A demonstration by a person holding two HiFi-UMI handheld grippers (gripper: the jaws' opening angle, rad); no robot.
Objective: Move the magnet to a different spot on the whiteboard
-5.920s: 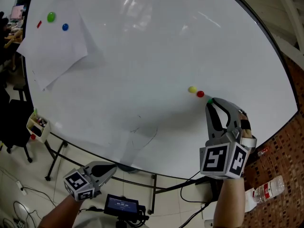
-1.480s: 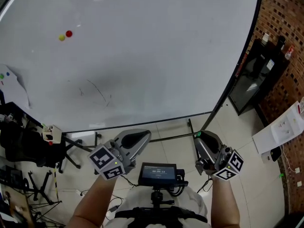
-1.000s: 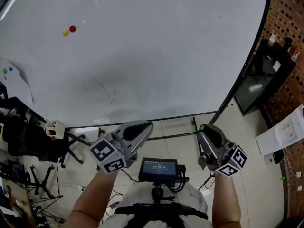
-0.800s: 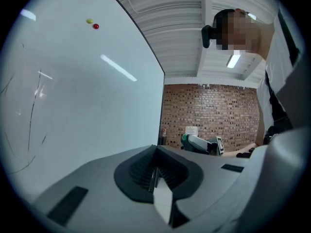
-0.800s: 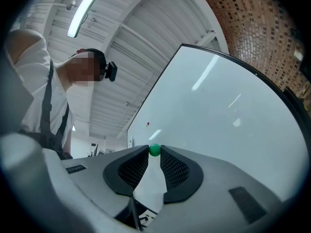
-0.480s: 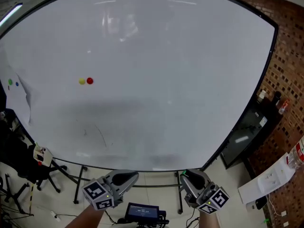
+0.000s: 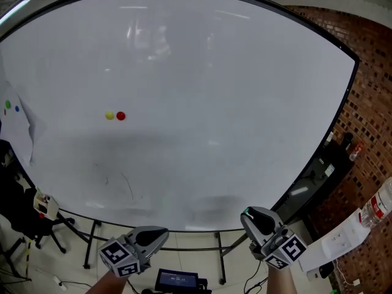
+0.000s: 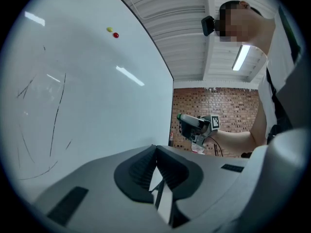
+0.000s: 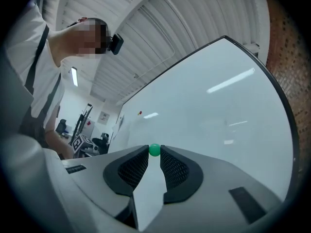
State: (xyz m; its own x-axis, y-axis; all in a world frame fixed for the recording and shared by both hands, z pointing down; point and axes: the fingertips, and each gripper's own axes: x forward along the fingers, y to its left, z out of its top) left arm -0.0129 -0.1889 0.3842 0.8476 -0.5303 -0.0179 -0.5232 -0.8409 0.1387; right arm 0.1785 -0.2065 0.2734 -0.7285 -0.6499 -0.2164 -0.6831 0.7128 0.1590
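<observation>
A small green magnet sits pinched between the tips of my right gripper, which is shut on it below the whiteboard's lower right edge. The green magnet shows as a dot at the jaw tips in the head view. A yellow magnet and a red magnet stick side by side on the board's left half. My left gripper hangs low at the bottom left, shut and empty, with its tips meeting.
A paper sheet hangs at the board's left edge under a green dot and a blue dot. A black cabinet and a brick wall stand at the right. Faint pen marks cross the lower board.
The head view has tilted up, so the whole board shows and both grippers sit lower in frame. My right gripper has risen and rolled with the green magnet. The left has drifted sideways.
</observation>
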